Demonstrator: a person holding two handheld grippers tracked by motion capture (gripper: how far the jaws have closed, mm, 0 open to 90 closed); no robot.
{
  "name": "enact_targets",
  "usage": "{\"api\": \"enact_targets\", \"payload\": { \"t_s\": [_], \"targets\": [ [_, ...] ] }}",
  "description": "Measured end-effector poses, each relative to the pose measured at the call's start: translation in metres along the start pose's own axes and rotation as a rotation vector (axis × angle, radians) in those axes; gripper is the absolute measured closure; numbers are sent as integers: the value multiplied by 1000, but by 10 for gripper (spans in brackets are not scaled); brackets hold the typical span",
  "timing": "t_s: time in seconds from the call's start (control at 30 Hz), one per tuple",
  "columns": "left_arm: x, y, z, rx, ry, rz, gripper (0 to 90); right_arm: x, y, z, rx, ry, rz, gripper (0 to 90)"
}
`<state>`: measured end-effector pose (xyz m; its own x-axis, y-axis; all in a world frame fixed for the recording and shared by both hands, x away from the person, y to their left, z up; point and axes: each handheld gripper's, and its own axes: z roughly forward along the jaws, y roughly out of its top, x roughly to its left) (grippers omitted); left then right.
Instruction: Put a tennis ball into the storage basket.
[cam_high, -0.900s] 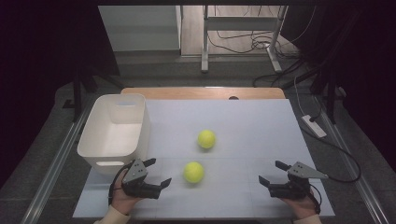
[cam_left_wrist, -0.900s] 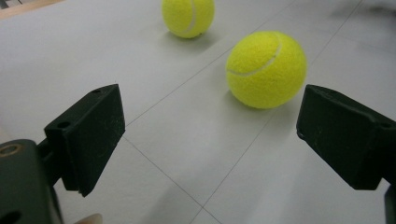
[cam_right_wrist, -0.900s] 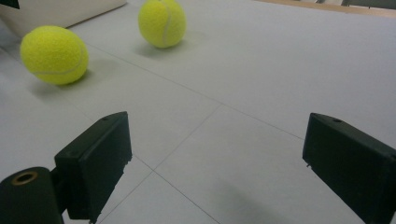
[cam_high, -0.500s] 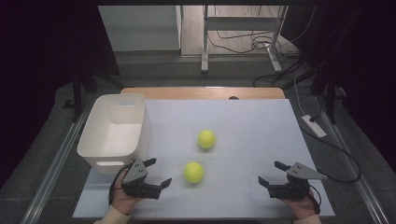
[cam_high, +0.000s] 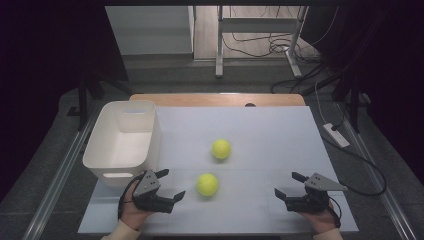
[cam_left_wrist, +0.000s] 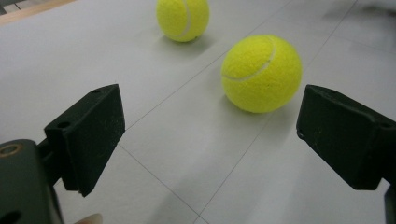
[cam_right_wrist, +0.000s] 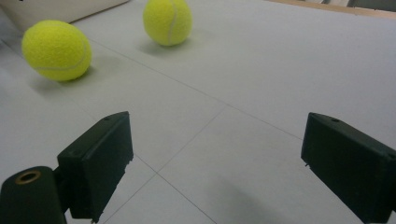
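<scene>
Tennis balls, two fuzzy yellow spheres with pale curved seams, both lie loose on the smooth white table (cam_high: 280, 135): the near ball (cam_high: 207, 184) just ahead of the left gripper (cam_high: 167, 184), the far ball (cam_high: 221, 149) beyond it. Neither is gripped yet, and I judge nothing has gone into the white plastic bin (cam_high: 123, 139) beside that gripper. Both the left gripper and the right gripper (cam_high: 290, 185) hold their blocky black jaws spread wide on nothing.

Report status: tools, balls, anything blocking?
Left tool open, aimed at near ball, not touching. Right tool open, holding nothing. Far ball loose on table; bin at left. Path to near ball clear.
</scene>
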<state>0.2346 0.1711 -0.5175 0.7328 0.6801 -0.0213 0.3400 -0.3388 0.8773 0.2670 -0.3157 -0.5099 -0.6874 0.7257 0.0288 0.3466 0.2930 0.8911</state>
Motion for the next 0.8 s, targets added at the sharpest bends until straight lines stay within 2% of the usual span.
{"api": "enact_targets", "payload": {
  "t_s": [0.27, 0.8],
  "targets": [
    [1, 2, -1, -11, -10, -11, 87, 1, 0, 0, -1, -3, 2, 89],
    [-4, 15, 2, 8, -15, -20, 87, 1, 0, 1, -2, -8, -2, 89]
  ]
}}
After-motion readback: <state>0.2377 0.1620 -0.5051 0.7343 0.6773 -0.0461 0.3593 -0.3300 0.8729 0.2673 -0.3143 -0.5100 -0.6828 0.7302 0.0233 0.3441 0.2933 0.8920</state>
